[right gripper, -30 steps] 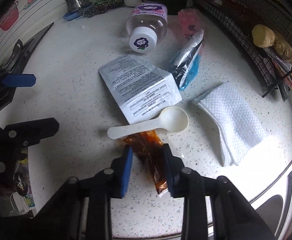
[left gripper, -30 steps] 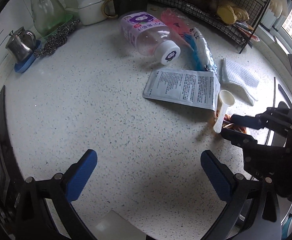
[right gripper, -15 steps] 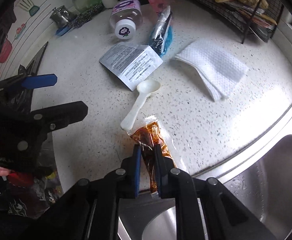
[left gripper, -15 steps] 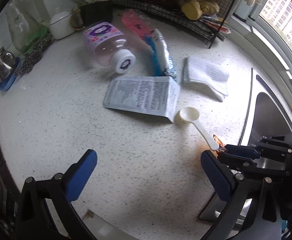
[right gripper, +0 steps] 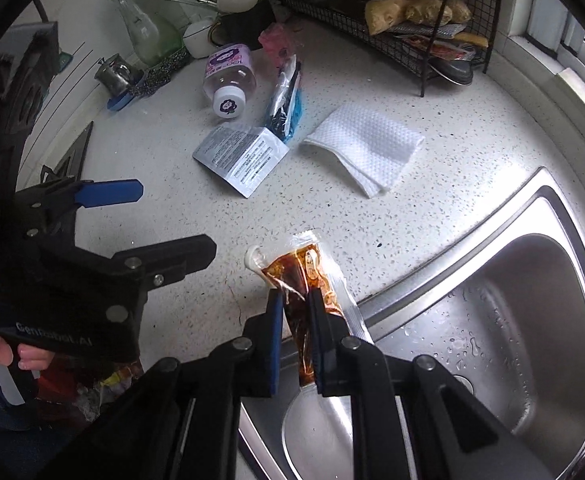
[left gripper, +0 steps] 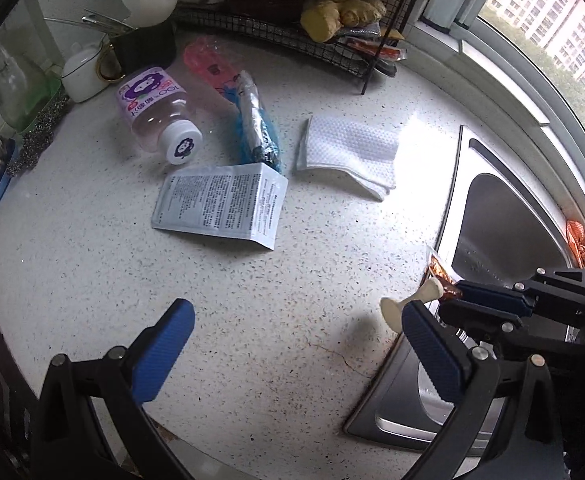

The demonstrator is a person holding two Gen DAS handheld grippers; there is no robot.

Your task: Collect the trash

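Daylight, soft and grey, enters from window (left gripper: 540,8) at upper right. Speckled tabletop (left gripper: 292,300) evenly bright; strong white glare patch beside folded cloth (left gripper: 348,152), detail washed out there. Steel sink (right gripper: 532,300) shows bright reflections and water drops. Shadows weak, short, falling toward lower left. Fisheye bends rack and window frame at edges; black vignette in corners. Centre sharp, rim slightly soft, lower left of right wrist view dim.
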